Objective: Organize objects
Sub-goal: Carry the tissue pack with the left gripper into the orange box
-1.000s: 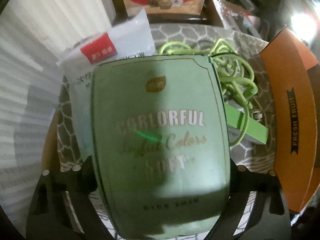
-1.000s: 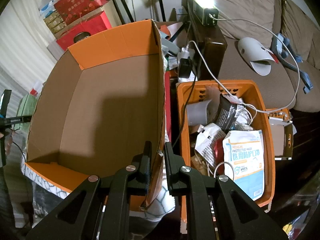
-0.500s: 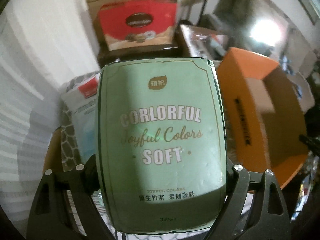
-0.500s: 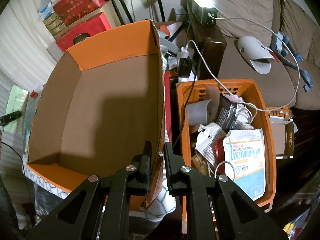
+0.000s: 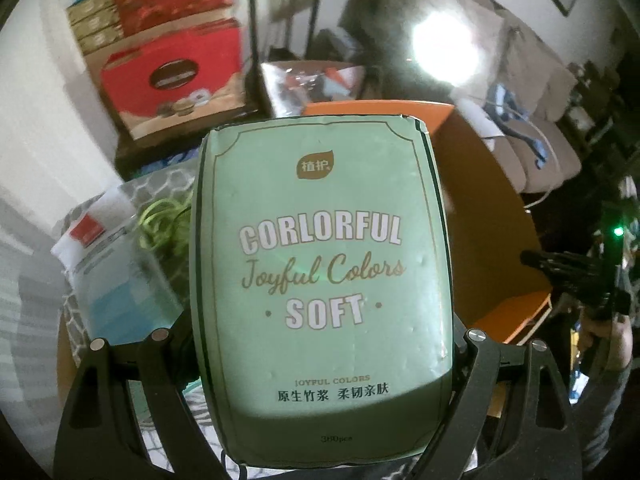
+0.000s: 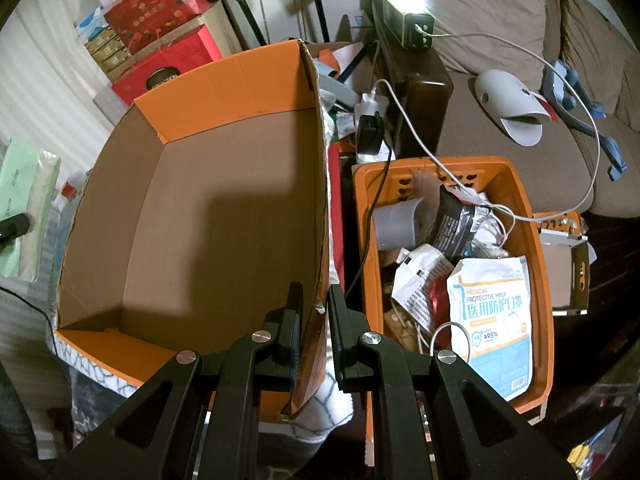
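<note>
Left claw [image 5: 324,360] is gripping a big green tissue pack [image 5: 320,280], jaws spread wide with 1 finger pressing on each side of it. The pack is sitting upright between them, printed face toward the camera, reading "CORLORFUL Joyful Colors SOFT". It's being held up in the air, above a patterned cloth [image 5: 160,180] where a white packet [image 5: 104,240] with a red label and a tangle of green cable [image 5: 164,220] are lying. Right behind the pack the orange box [image 5: 492,240] is showing, and further back there's a red gift box [image 5: 172,80], pretty blurry.

Right claw [image 6: 314,320] is nearly closed, pinching the right wall of that same box [image 6: 224,208], 1 finger inside and 1 outside. The box is open on top, brown cardboard inside with orange flaps, and it's looking empty. From this side the tissue pack [image 6: 24,200] is peeking in at the far left edge, outside the box, with the tip of the other claw dark against it.

Just right of the box an orange basket [image 6: 540,280] is sitting, stuffed with packets, including a white and blue mask bag [image 6: 492,320], and white cables. Behind it is a brown sofa [image 6: 500,20] with what might be a grey slipper [image 6: 508,100] on it.
</note>
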Tool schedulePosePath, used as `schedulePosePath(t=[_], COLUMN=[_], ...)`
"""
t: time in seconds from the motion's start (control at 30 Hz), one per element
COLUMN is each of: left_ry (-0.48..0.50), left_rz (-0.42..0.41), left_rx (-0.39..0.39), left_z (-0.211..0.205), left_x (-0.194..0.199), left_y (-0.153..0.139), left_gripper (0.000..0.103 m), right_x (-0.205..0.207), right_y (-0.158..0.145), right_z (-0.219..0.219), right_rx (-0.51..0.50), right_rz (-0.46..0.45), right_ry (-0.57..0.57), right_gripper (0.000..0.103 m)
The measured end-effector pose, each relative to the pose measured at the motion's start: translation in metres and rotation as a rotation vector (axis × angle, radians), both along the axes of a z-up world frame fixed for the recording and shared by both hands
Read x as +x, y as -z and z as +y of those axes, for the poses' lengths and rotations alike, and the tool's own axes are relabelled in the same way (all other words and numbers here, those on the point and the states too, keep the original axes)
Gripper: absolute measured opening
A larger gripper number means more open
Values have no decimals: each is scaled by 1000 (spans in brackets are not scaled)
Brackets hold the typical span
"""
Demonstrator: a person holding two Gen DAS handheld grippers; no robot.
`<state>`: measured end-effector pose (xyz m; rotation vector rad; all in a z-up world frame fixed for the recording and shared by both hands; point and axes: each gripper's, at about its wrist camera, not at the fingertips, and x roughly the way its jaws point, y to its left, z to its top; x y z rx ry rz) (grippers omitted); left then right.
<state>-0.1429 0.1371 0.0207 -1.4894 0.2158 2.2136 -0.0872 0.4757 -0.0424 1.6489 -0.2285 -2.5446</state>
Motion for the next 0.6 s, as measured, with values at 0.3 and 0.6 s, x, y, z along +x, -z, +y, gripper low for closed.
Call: schedulePosePath(t=[0.3, 0.6], left_ry=[59, 80], left_rz=[-2, -55], left_rx=[1, -10], left_z=[52, 96], left_x=[11, 21], left_y=[1, 27], left_gripper=[87, 87], right_x=[0, 0], right_y=[1, 1], right_z=[0, 0], right_rx=[-1, -3], right_rz=[1, 1], right_ry=[4, 5], right_gripper=[12, 12])
